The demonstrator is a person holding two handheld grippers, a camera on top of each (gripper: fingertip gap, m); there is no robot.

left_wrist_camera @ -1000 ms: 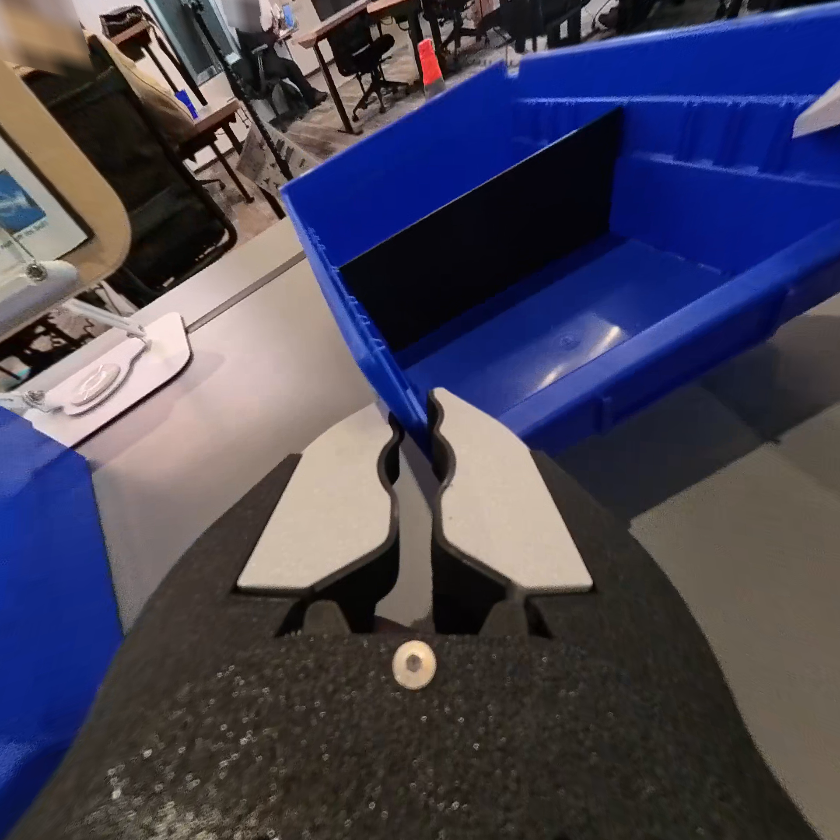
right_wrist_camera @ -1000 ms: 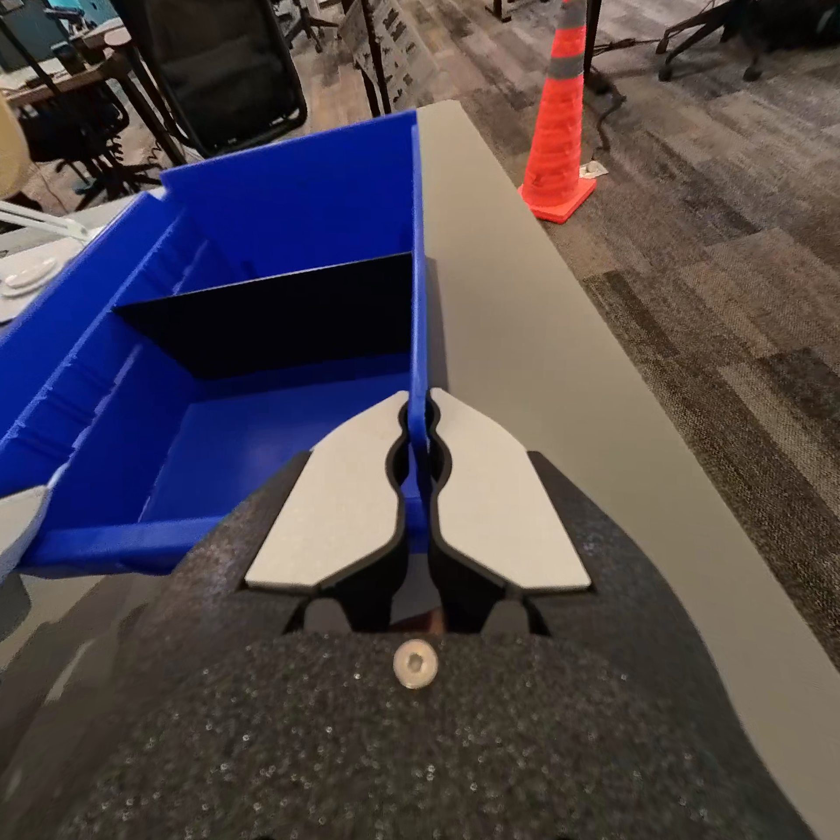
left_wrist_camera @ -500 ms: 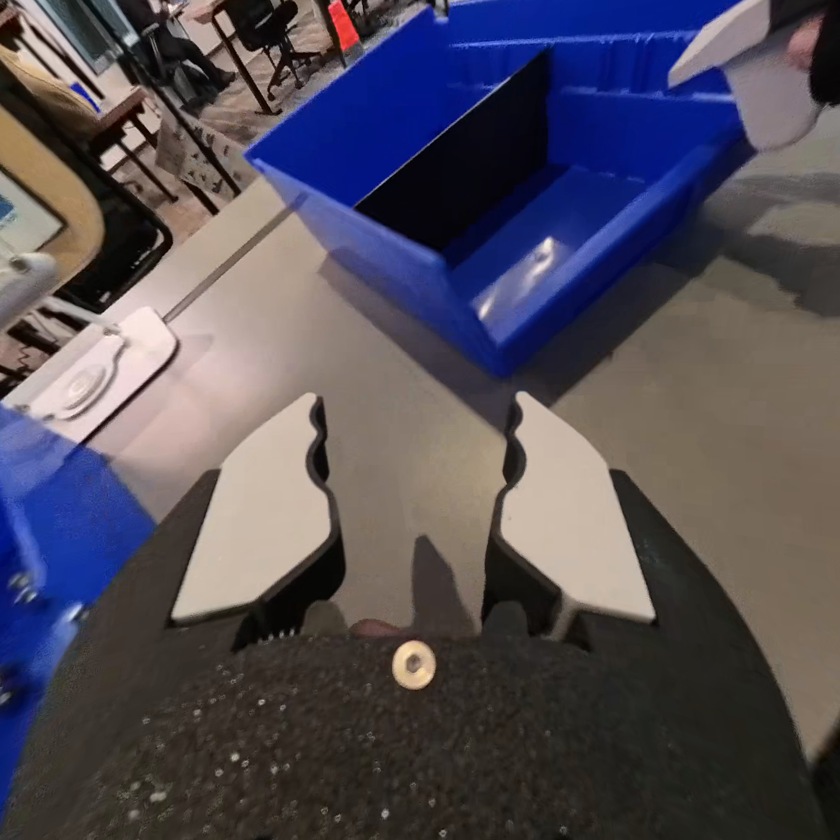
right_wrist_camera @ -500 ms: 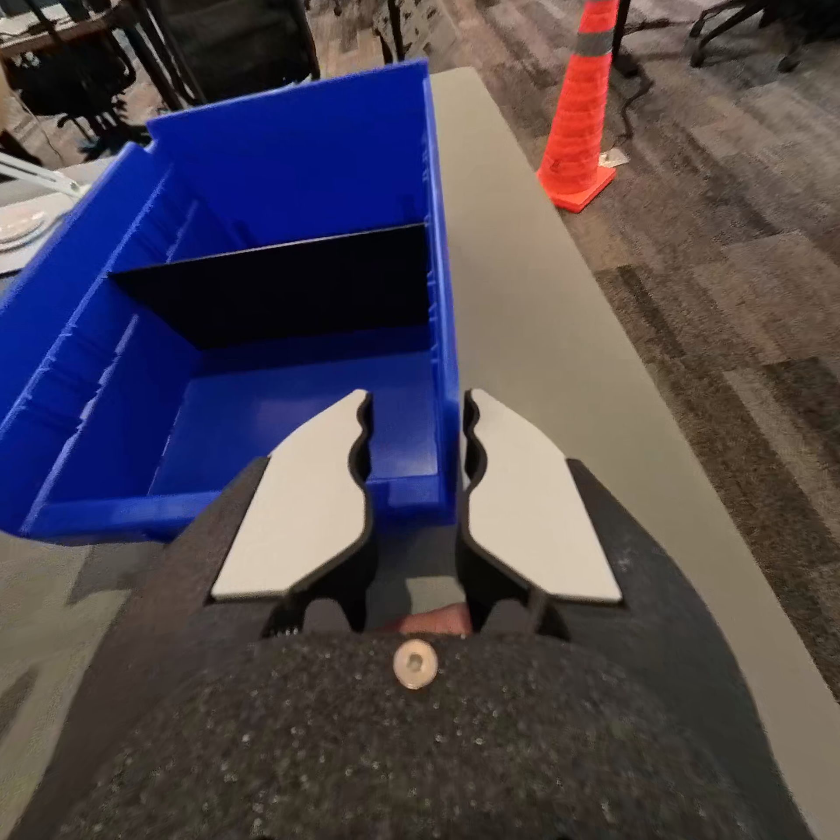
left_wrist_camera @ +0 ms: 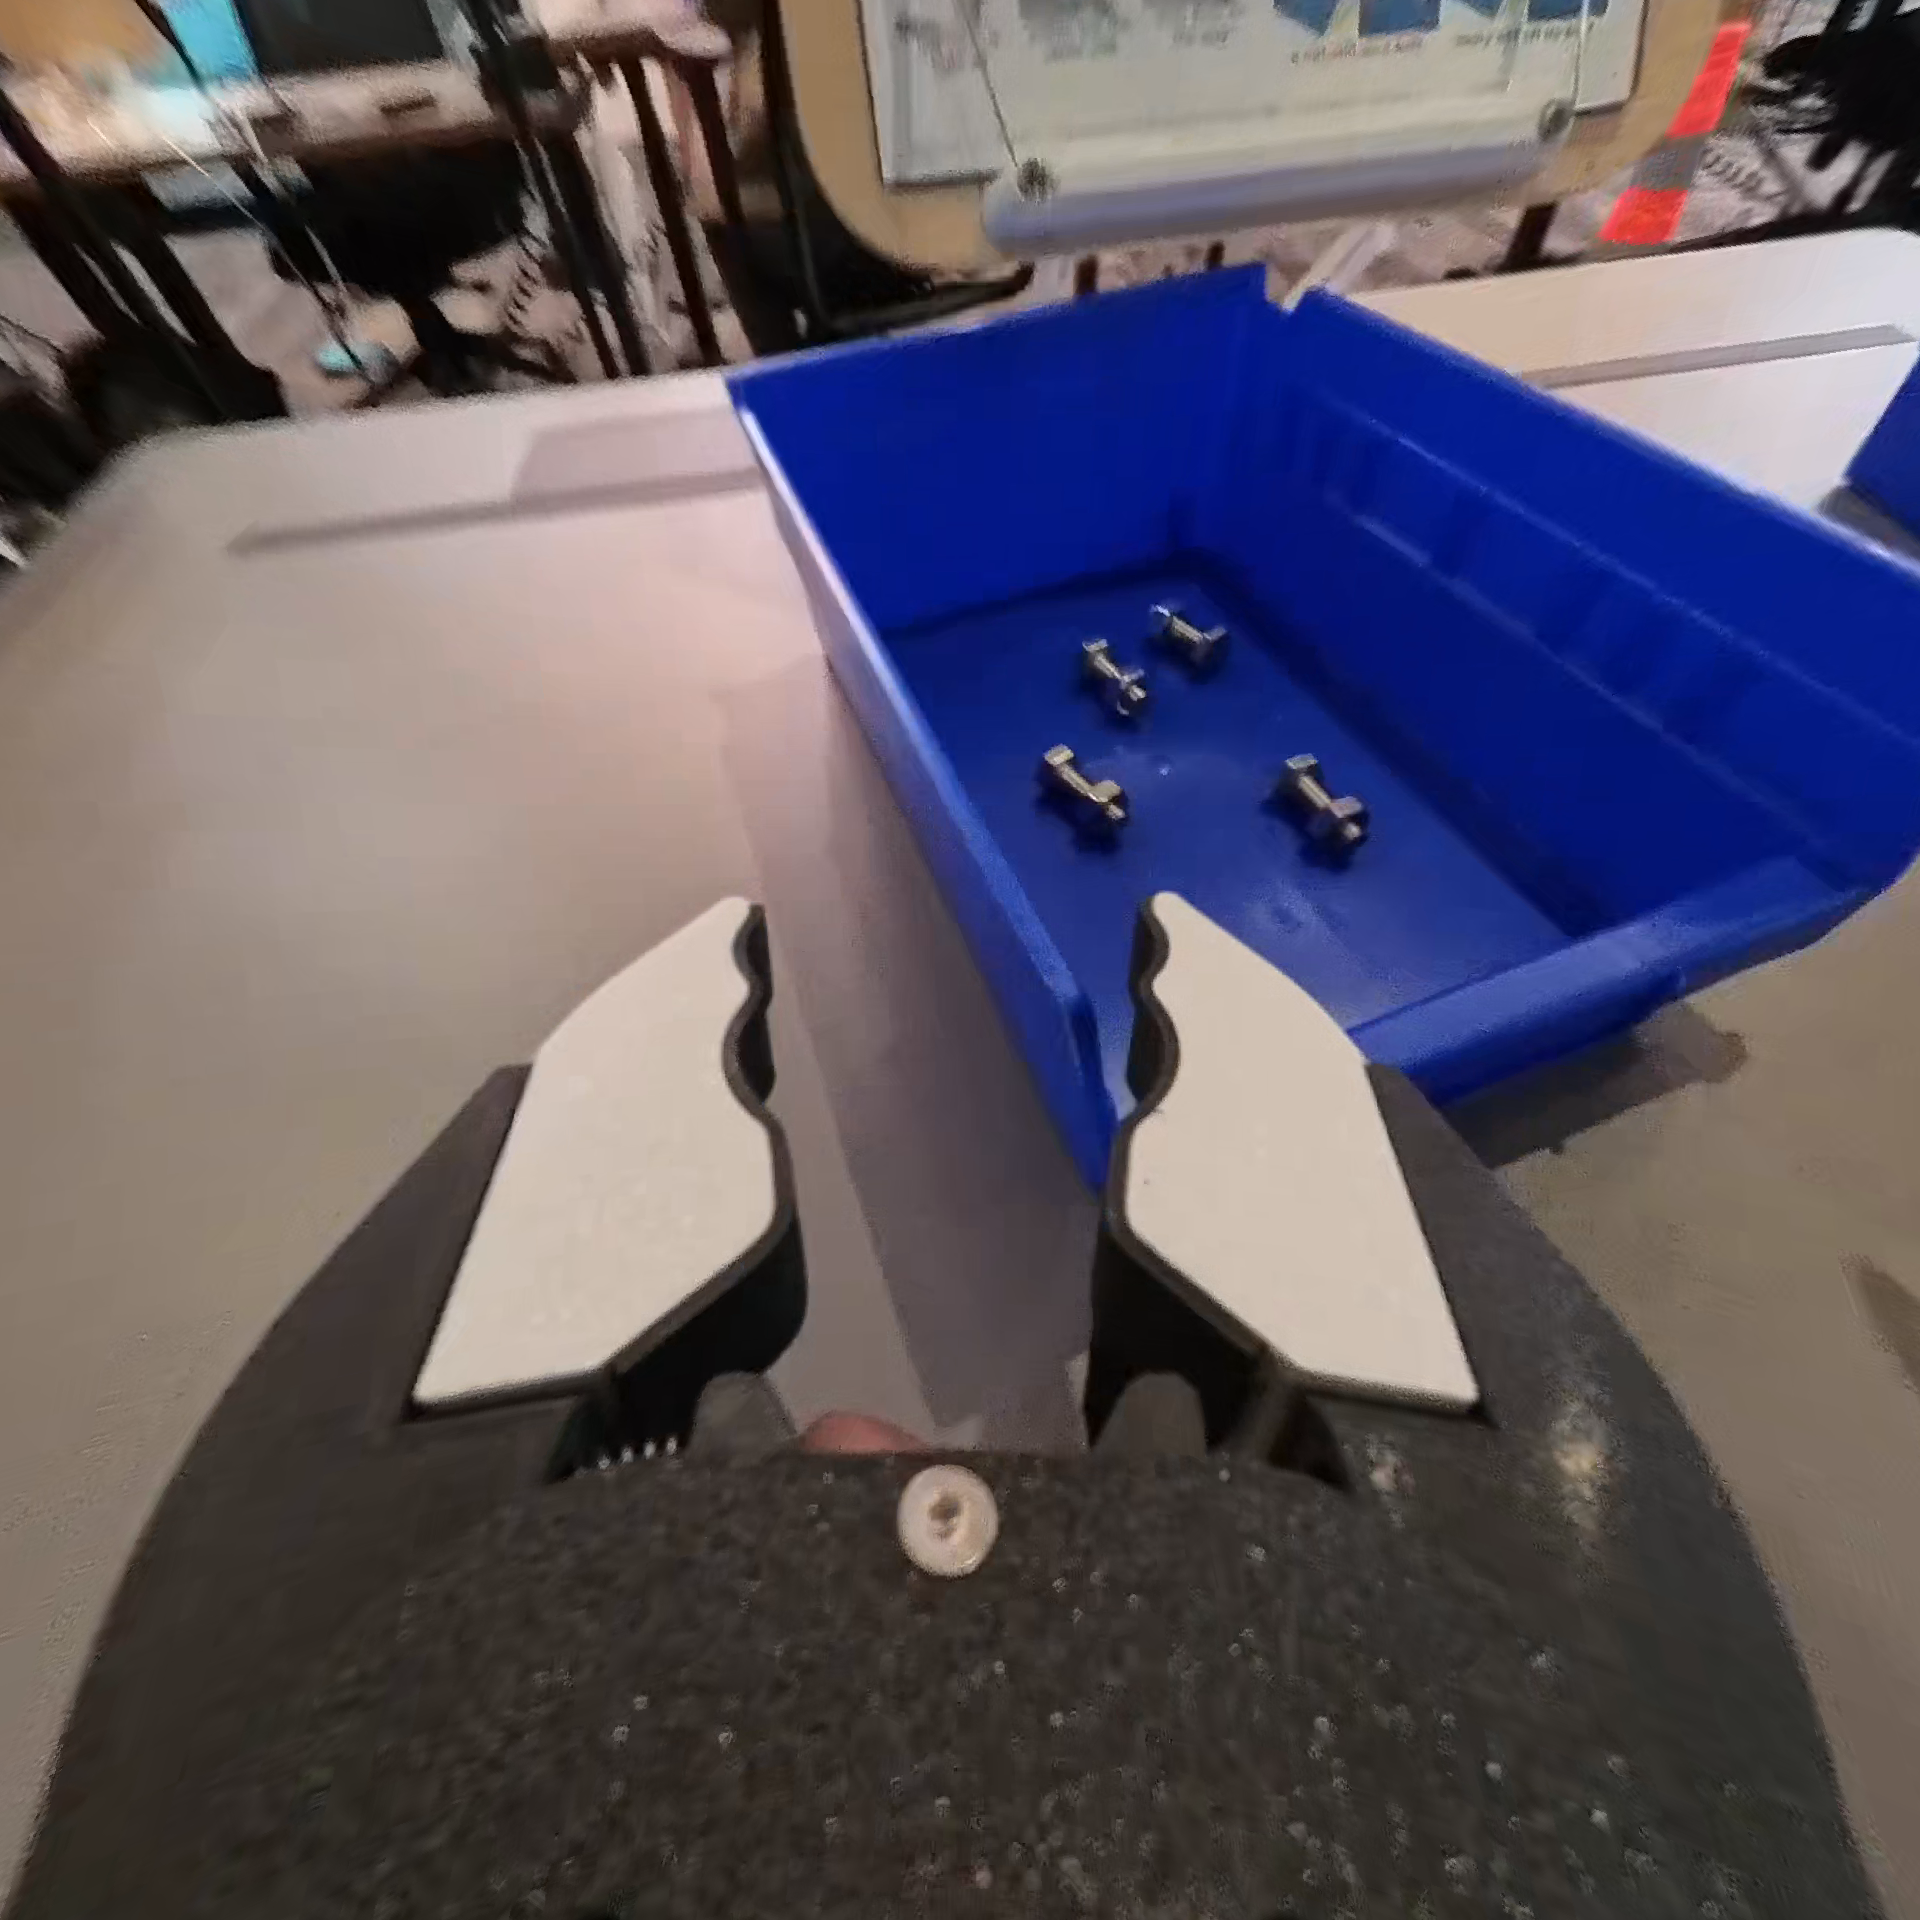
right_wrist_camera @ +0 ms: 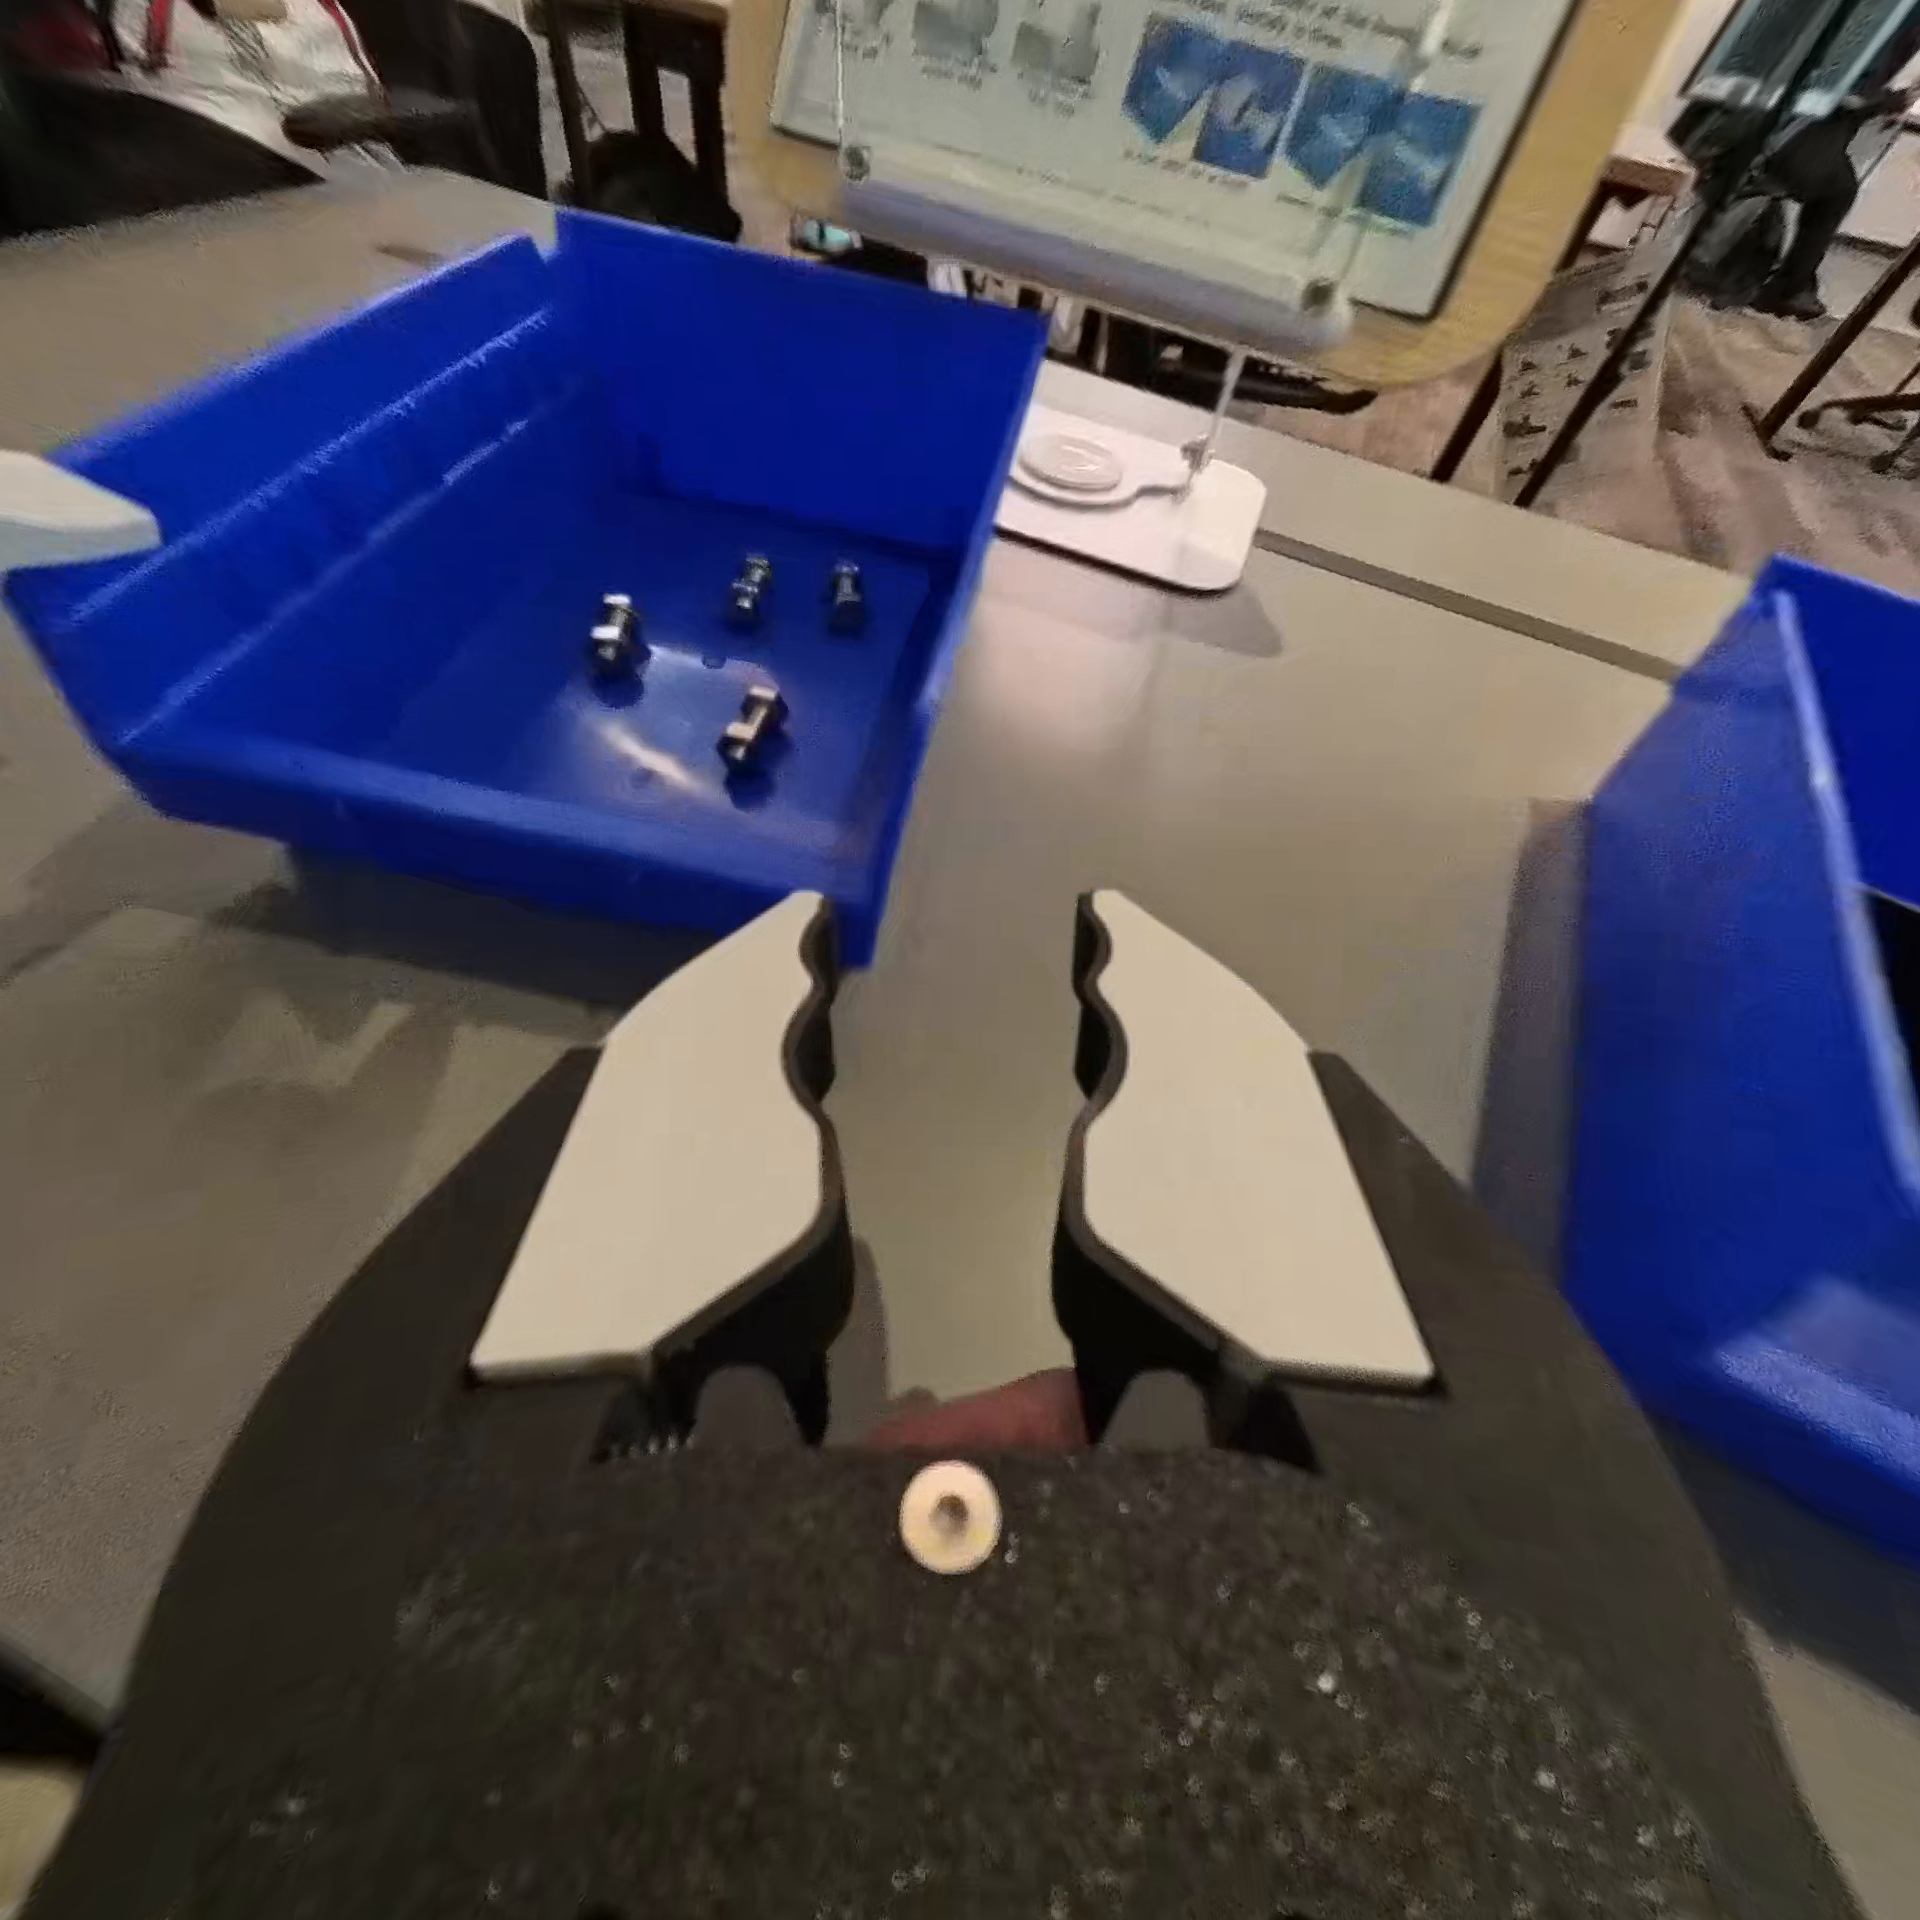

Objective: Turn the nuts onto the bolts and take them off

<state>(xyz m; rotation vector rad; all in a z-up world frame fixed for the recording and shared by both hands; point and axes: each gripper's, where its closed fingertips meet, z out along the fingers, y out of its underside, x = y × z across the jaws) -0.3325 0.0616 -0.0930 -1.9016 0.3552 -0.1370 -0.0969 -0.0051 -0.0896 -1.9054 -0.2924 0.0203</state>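
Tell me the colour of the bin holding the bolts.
Blue bin; clearest in the left wrist view.

Glossy blue plastic bin (left_wrist_camera: 1039, 457), shiny metal bolts (left_wrist_camera: 1081, 784)

bin (left_wrist_camera: 997, 499) on table (left_wrist_camera: 364, 727) | four bolts (left_wrist_camera: 1081, 790) inside | second bin (right_wrist_camera: 1714, 935) well right

A grey table (right_wrist_camera: 1195, 748) carries a blue bin (right_wrist_camera: 956, 582) at left, a second blue bin (right_wrist_camera: 1704, 1039) at right, and a white stand base (right_wrist_camera: 1143, 499) at the far side between them.
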